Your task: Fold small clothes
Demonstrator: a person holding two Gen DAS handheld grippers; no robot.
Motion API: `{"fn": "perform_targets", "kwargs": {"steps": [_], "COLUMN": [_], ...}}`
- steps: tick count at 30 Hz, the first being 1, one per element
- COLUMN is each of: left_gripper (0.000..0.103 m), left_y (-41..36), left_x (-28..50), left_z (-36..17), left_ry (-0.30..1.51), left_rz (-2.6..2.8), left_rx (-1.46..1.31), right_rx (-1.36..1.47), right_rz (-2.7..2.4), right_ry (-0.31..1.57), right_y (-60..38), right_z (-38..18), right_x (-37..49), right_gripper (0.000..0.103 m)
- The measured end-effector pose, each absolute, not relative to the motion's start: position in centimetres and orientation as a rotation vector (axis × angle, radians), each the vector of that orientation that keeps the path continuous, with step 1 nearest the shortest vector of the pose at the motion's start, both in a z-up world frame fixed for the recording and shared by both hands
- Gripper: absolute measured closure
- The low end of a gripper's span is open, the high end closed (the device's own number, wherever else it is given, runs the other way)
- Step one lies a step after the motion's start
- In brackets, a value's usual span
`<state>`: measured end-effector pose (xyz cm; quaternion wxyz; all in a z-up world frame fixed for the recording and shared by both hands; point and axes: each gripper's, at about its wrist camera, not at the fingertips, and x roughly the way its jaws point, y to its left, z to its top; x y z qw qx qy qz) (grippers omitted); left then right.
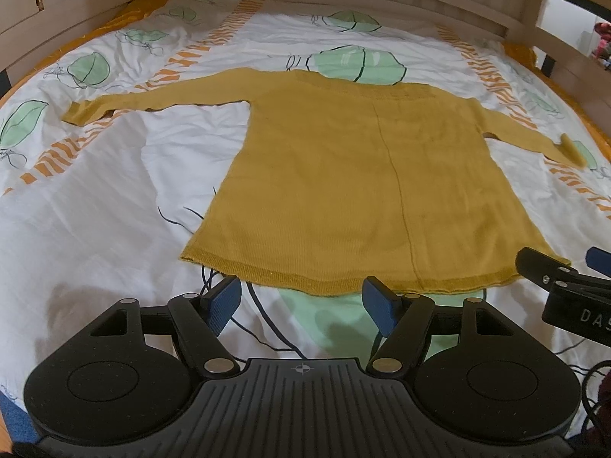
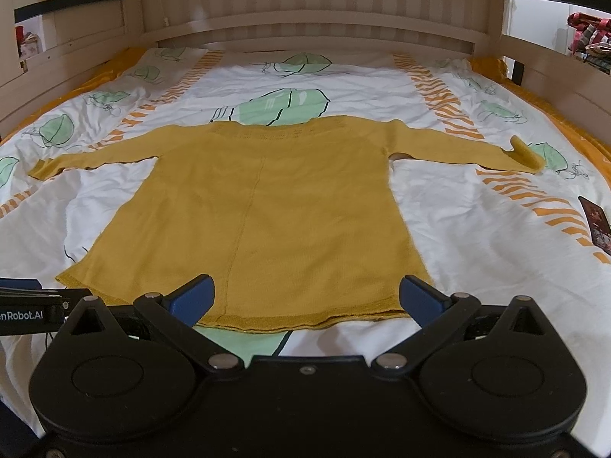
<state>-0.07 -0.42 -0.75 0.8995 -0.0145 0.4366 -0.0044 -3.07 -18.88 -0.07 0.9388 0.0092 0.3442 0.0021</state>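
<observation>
Hovering wide-jawed, left gripper [image 1: 301, 307] and right gripper [image 2: 307, 299] face the flat mustard-yellow knit sweater's [image 1: 343, 175] near hem, collar away.

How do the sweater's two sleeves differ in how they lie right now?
The left sleeve lies flat with its cuff smooth; the right sleeve ends in a cuff turned up and folded back. The left sleeve's cuff rests on an orange stripe, the right sleeve's beside a green leaf print. Both are mustard knit, spread outward on the bed cover.
</observation>
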Motion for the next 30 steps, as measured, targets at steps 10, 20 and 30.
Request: {"fn": "perform_targets", "kwargs": {"steps": [10,20,30], "left_gripper": [0.034,0.034,0.034], "left_y": [-0.54,-0.50,-0.56], "left_x": [-0.19,-0.12,-0.19], "left_z": [-0.86,-0.82,-0.96], "left_ry": [0.906,0.907,0.908], "left_rz": [-0.011,-0.011,-0.012], "left_rx": [-0.031,-0.029,-0.029], "right_rx": [0.020,0.021,0.022], "right_rz": [0.004,0.004,0.004], "right_ry": [0.704,0.705,0.706], "right_y": [-18.89,-18.90,-18.89], "right_z": [-0.04,-0.03,-0.04], "right_x": [-3.02,-2.99,-2.96], "right_gripper": [0.001,0.001,0.001]}}
